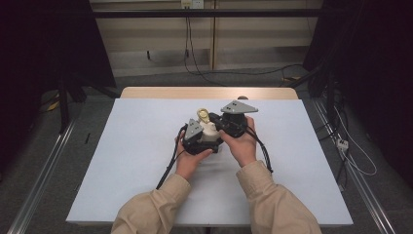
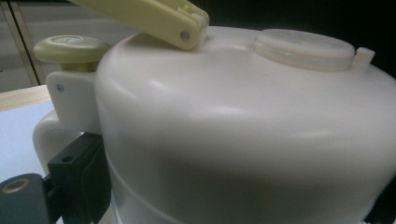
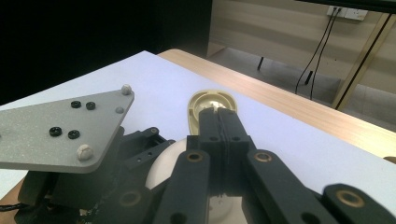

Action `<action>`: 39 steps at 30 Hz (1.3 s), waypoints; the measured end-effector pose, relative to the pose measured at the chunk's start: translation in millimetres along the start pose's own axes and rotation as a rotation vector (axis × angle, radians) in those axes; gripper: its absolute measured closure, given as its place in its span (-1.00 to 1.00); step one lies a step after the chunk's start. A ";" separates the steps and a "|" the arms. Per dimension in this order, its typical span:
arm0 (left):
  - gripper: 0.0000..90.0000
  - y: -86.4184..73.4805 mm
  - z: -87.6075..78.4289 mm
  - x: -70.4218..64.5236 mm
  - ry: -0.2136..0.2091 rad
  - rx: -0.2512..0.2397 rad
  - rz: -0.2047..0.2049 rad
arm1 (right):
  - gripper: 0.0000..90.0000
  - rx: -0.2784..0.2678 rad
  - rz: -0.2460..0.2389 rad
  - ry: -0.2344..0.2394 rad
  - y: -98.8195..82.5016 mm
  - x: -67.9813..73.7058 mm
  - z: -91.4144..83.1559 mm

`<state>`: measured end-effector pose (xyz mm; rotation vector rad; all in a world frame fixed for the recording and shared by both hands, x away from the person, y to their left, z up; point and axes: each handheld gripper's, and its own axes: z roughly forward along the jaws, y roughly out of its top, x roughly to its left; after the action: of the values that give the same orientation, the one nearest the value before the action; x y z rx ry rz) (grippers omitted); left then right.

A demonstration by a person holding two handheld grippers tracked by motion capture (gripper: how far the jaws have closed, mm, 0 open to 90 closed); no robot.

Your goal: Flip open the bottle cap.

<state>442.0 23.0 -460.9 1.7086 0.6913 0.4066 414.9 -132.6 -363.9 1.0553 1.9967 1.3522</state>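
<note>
Jug (image 1: 210, 132) sits mid-counter (image 1: 146, 146), left hand-held gripper (image 1: 197, 141) clamped round its body; right hand-held gripper (image 3: 218, 122) closed on the yellow lever (image 3: 210, 103) above it (brace body, lift straight).

A lab-like recording room: a white-topped table (image 1: 146, 161) between dark curtains (image 1: 44, 44), with floor rails (image 1: 41, 175) and loose cables (image 1: 234, 73).

surface: wooden table (image 1: 146, 92) | cover: white sheet (image 1: 136, 146) | on sheet: cream jug (image 1: 210, 132)
</note>
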 end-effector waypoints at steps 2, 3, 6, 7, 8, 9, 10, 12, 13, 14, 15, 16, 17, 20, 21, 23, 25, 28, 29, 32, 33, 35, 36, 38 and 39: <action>-0.87 -0.1 0.3 0.4 -0.004 0.001 -0.002 | 0.99 -0.004 -0.004 -0.001 -0.4 -0.3 -0.8; -0.87 -0.1 0.6 0.6 -0.007 0.002 -0.006 | 0.98 -0.003 -0.005 -0.002 -0.9 -0.2 -1.0; -0.88 0.0 0.7 1.3 -0.012 0.010 -0.009 | 0.97 0.005 -0.010 -0.003 -2.7 0.4 -1.3; -0.88 0.0 0.6 1.3 -0.012 0.010 -0.010 | 0.97 0.007 -0.012 -0.002 -3.4 0.6 -1.3; -0.88 0.0 0.6 1.3 -0.012 0.012 -0.008 | 0.97 0.007 -0.011 0.001 -4.1 0.8 -1.3; -0.88 0.2 0.5 1.4 -0.013 0.017 -0.003 | 0.96 0.006 -0.008 0.001 -4.5 1.0 -1.6; -0.89 0.3 0.4 1.0 -0.010 0.024 0.003 | 0.96 0.002 -0.007 0.001 -4.6 1.0 -1.9; -0.92 0.4 0.0 1.0 -0.014 0.049 0.022 | 0.94 -0.002 -0.007 0.003 -4.8 0.9 -3.3; -0.95 0.3 0.7 -0.1 -0.011 0.053 0.017 | 0.92 -0.004 -0.009 0.002 -4.9 0.8 -3.7; -0.96 0.5 0.7 -0.9 -0.007 0.068 0.021 | 0.91 -0.005 -0.010 -0.001 -5.1 0.5 -4.7; -0.96 0.7 0.2 -1.1 -0.001 0.086 0.037 | 0.90 -0.010 -0.009 -0.004 -5.5 0.1 -5.8; -0.96 0.7 -1.1 -1.1 0.005 0.119 0.050 | 0.89 -0.014 -0.008 -0.004 -6.0 -0.6 -7.0; -0.95 0.6 -2.1 -1.2 0.008 0.131 0.049 | 0.87 -0.018 -0.003 -0.005 -6.7 -1.4 -8.4; -0.93 0.0 -6.1 -1.2 0.009 0.175 0.051 | 0.73 -0.028 0.002 -0.002 -7.8 -1.7 -11.7; -0.93 -0.1 -6.7 -1.9 0.015 0.195 0.055 | 0.65 -0.028 0.000 -0.002 -8.2 -1.7 -12.9; -0.93 -0.8 -8.9 -2.5 0.015 0.241 0.063 | 0.50 -0.025 0.007 -0.008 -10.0 -0.9 -15.2; -0.93 -1.0 -11.9 -1.8 0.013 0.264 0.072 | 0.38 -0.035 0.004 -0.005 -12.6 0.1 -17.7; -0.87 -2.3 -20.6 0.6 0.005 0.249 0.046 | 0.20 -0.036 0.014 0.002 -18.7 0.8 -22.0; -0.87 -3.1 -23.6 1.5 0.004 0.253 0.040 | 0.15 -0.038 0.018 0.005 -20.4 0.5 -23.2; -0.85 -2.9 -34.7 4.3 0.003 0.232 0.014 | 0.01 -0.035 0.040 0.016 -27.5 -1.6 -28.2; -0.85 -2.1 -38.3 5.4 0.006 0.230 0.019 | -0.03 -0.036 0.045 0.022 -29.8 -2.3 -30.0; -0.85 -0.8 -45.0 6.9 0.005 0.230 0.018 | -0.13 -0.037 0.044 0.017 -34.3 -3.2 -34.0; -0.85 -0.1 -48.2 7.5 0.009 0.231 0.022 | -0.16 -0.037 0.044 0.019 -36.4 -3.7 -35.9; -0.85 1.0 -54.9 9.1 0.004 0.227 0.027 | -0.25 -0.032 0.049 0.018 -40.2 -4.4 -40.4; -0.85 1.5 -58.6 10.2 0.000 0.226 0.029 | -0.27 -0.034 0.049 0.017 -41.4 -4.5 -42.0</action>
<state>414.8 73.6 -445.7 1.9331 0.7355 0.3591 372.5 -167.2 -386.4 1.0867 1.9651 1.4201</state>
